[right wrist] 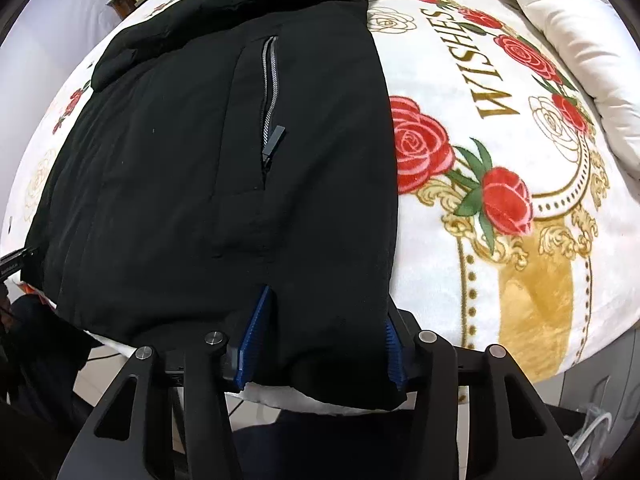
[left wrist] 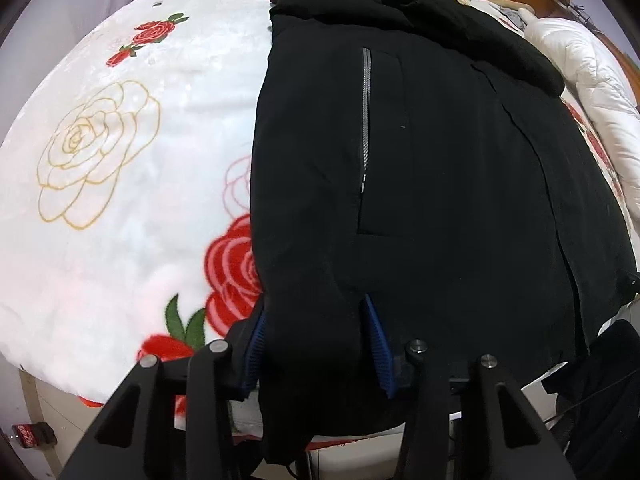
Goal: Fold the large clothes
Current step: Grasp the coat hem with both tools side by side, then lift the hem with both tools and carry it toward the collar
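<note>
Setting: bedroom, with a white rose-print blanket (left wrist: pixel 100 184) spread over the bed as the folding surface; a wooden cabinet and cluttered shelves stand beyond it.

Left wrist view, garment: a black jacket (left wrist: pixel 440 168) lies flat on the blanket, its long axis running straight away from the camera, hood end at the far side, hem at the near edge of the bed.

Left wrist view, tool: the left gripper (left wrist: pixel 316 344) points steeply down at the hem's left corner; its blue pads sit on either side of a bunched fold of black cloth at a middling gap and appear to press on it.

Left wrist view, detail: a silver pocket zip (left wrist: pixel 365 120) runs along the jacket's length.

Right wrist view, garment: the same jacket fills the left half of the frame, with a white quilt (right wrist: pixel 580 52) heaped at the far right.

Right wrist view, tool: the right gripper (right wrist: pixel 324 340) clasps the hem's right corner, cloth bulging between its ribbed blue pads.

Right wrist view, writing: gold lettering "WISHES" (right wrist: pixel 472 64) reads on the blanket; no brand shows on the jacket.

Key relation: both hands hold the near hem, one at each corner, with the jacket's full length stretching ahead; judged from this, the fold would carry the hem up and away toward the hood.
</note>
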The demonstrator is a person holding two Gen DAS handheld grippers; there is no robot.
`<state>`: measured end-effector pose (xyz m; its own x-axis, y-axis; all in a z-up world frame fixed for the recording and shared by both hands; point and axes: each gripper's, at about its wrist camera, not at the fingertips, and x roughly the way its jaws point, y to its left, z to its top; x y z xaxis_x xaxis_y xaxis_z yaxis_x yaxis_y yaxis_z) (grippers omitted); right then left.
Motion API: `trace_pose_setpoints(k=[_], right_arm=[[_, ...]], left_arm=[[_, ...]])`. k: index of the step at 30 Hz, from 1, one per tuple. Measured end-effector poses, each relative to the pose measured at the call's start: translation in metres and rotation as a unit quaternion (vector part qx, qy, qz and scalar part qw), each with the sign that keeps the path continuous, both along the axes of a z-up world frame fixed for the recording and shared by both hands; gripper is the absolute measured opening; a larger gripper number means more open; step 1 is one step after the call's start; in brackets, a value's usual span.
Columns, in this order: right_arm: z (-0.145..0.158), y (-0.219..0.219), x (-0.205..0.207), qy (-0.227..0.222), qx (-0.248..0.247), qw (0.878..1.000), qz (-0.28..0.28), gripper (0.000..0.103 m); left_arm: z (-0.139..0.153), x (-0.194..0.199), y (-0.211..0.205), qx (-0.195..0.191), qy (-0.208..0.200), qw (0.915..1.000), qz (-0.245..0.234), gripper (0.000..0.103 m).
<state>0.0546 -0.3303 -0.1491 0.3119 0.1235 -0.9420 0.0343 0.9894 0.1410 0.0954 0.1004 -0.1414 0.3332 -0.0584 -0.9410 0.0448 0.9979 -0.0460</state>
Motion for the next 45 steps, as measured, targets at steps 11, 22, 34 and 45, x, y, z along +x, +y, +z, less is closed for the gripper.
trace_pose_setpoints(k=[11,22,34,45], right_arm=[[0.000,0.002,0.000,0.004,-0.008,1.000,-0.007,0.055],[0.024,0.007,-0.005,-0.027,-0.014,0.999,-0.017,0.016],[0.084,0.006,-0.025,-0.106,0.022,0.994,-0.021,0.014],[0.111,0.009,-0.053,-0.127,0.030,0.991,-0.003,0.014]], left_arm=[[-0.015,0.005,0.003,0.006,0.048,0.9984,0.028,0.075],[0.017,-0.005,-0.003,-0.008,0.009,0.9999,0.000,0.017],[0.085,-0.018,0.016,-0.065,-0.076,0.9950,-0.006,0.016],[0.118,-0.039,0.022,-0.071,-0.091,0.9931,-0.022,0.016]])
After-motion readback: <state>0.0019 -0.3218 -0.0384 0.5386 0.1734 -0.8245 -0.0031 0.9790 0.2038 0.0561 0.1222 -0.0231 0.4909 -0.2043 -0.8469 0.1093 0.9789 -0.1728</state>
